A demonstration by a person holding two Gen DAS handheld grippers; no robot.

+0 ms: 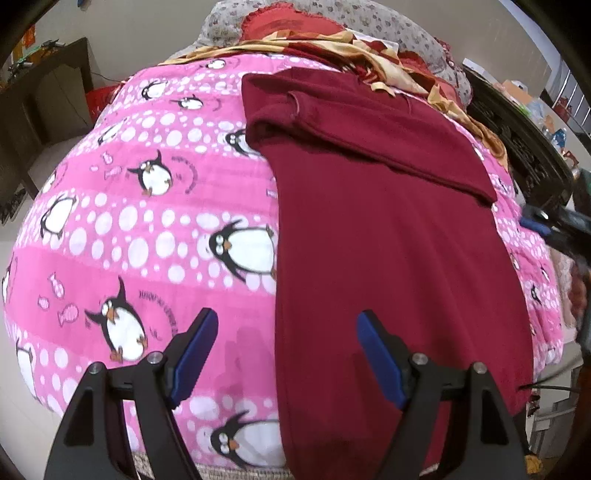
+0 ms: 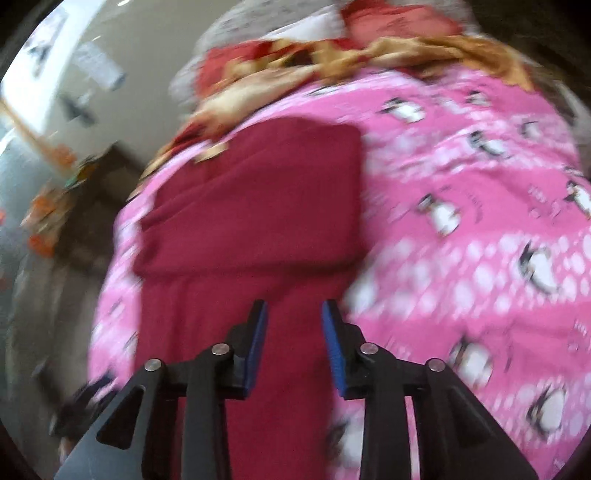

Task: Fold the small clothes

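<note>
While the left gripper hangs low over the bed, its blue-padded jaws stand wide apart with nothing between them, one finger above the pink penguin blanket and the other above the near part of the maroon garment. That garment lies flat on the blanket, running away from the near edge of the bed, and at its far end a folded-over flap of the same cloth lies across it at a slant. Beyond it sits a rumpled red and tan cloth, then a grey patterned pillow. At the right edge of this view, dark and blurred, the right gripper shows beside the garment's edge; a dark cabinet stands off to the left.

From the right wrist view everything is smeared by motion. The right gripper has its jaws partly apart, nothing pinched between the pads, hovering above the lower stretch of the maroon garment. The folded flap shows further up, the pink penguin blanket spreads out to the right, and the red and tan cloth is bunched at the far end
</note>
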